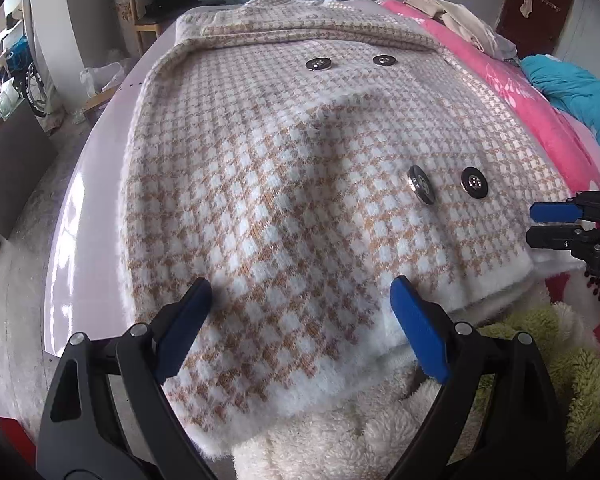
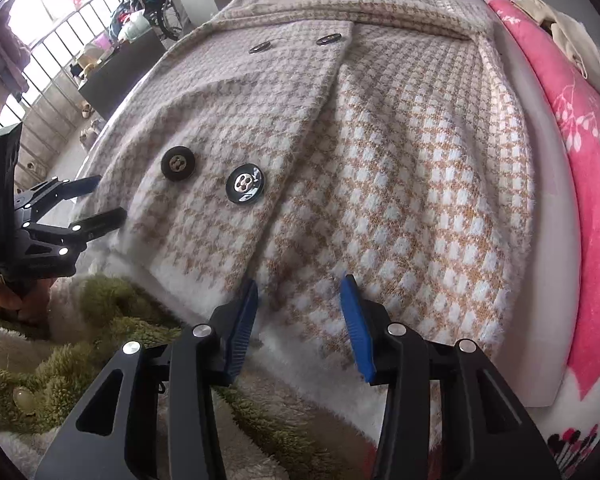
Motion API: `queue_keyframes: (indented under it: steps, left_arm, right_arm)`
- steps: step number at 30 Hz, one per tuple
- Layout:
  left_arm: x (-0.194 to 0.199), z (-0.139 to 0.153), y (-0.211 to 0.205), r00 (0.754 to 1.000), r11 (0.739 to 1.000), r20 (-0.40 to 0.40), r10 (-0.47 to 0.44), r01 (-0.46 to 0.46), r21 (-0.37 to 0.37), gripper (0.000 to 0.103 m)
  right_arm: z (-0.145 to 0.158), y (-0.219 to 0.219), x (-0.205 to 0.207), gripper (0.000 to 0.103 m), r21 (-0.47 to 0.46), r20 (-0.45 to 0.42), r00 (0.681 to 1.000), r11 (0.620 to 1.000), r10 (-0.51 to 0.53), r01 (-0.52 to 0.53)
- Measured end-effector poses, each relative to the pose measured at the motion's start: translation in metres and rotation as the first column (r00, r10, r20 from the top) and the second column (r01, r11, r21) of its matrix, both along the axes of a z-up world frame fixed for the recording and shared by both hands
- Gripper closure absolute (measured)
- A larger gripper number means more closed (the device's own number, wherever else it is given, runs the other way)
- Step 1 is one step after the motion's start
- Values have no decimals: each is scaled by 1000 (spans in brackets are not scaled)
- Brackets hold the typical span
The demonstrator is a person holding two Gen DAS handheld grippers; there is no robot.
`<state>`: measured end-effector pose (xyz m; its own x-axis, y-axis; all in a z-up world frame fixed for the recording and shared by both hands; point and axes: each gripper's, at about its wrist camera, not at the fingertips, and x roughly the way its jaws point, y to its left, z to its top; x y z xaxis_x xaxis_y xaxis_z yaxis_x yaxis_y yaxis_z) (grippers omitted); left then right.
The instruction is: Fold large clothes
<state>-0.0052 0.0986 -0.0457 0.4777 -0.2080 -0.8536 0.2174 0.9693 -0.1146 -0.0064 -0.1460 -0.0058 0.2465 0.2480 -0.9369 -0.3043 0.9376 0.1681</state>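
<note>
A tan-and-white houndstooth coat [image 1: 284,184] with large dark buttons [image 1: 474,182] lies flat, front up, on a pale board [image 1: 80,216]; it also shows in the right wrist view [image 2: 400,168]. My left gripper [image 1: 302,300] is open and empty, just above the coat's fluffy white hem at its left part. My right gripper [image 2: 300,308] is open and empty at the hem, by the overlapping front edge. Each gripper shows at the side of the other's view: the right one [image 1: 540,222], the left one [image 2: 108,200].
A pink floral quilt [image 2: 588,128] and a turquoise cloth [image 1: 572,84] lie to the right. A green and white fluffy blanket [image 2: 112,320] lies under the near edge. A chair [image 1: 156,12], a dark cabinet [image 1: 12,168] and floor clutter are at the left.
</note>
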Motion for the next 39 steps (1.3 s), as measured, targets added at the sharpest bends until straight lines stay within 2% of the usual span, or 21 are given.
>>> queue_keyframes:
  steps: [4,8,13,17,19,20,22,23,24,28,32,35,36,39]
  left_arm:
    - [-1,10,-1,999,1000,37,-3,3,3,16]
    - [10,19,-2,996,999,77,33,-34,8,16]
    - [35,26,-5,990,995,121,73,-81,63,16]
    - [75,33,-5,983,990,160,91,-106,90,17]
    - [100,31,-6,982,988,157,102,-118,102,29]
    - [109,30,-5,981,987,158,109,-126,99,30]
    - [125,24,-4,983,987,138,119,-132,93,43]
    - [129,21,-4,986,988,120,116,-127,89,45]
    - [131,18,-4,989,990,102,109,-117,82,48]
    - [121,6,-1,995,993,55,86,-90,72,52]
    - [107,2,3,995,995,61,77,-81,65,52]
    - [103,1,3,995,995,63,74,-79,67,52]
    - [102,1,4,995,995,64,72,-77,69,52]
    - [101,1,4,996,995,66,66,-71,68,52]
  right_arm:
    - [8,6,6,61,25,34,999,1000,-19,18]
    - [8,13,17,61,41,59,998,999,-31,29]
    - [17,1,48,61,29,134,987,996,-93,90]
    - [19,-9,90,83,86,151,980,990,-126,114]
    - [12,-11,114,91,115,132,982,986,-135,120]
    - [6,-11,123,93,125,117,984,985,-133,119]
    - [-15,-10,137,95,126,34,992,985,-122,117]
    - [-23,-10,135,95,130,-4,993,984,-120,120]
    - [-24,-12,129,96,135,-4,994,985,-112,112]
    - [-20,-15,87,96,66,-53,997,996,-63,67]
    - [-19,-22,46,96,13,-140,989,999,-38,40]
    - [-12,-22,36,96,-22,-199,980,1000,-16,12]
    - [-7,-21,36,96,-35,-194,981,999,-9,2]
    - [20,-15,57,96,-81,-43,999,997,7,-11]
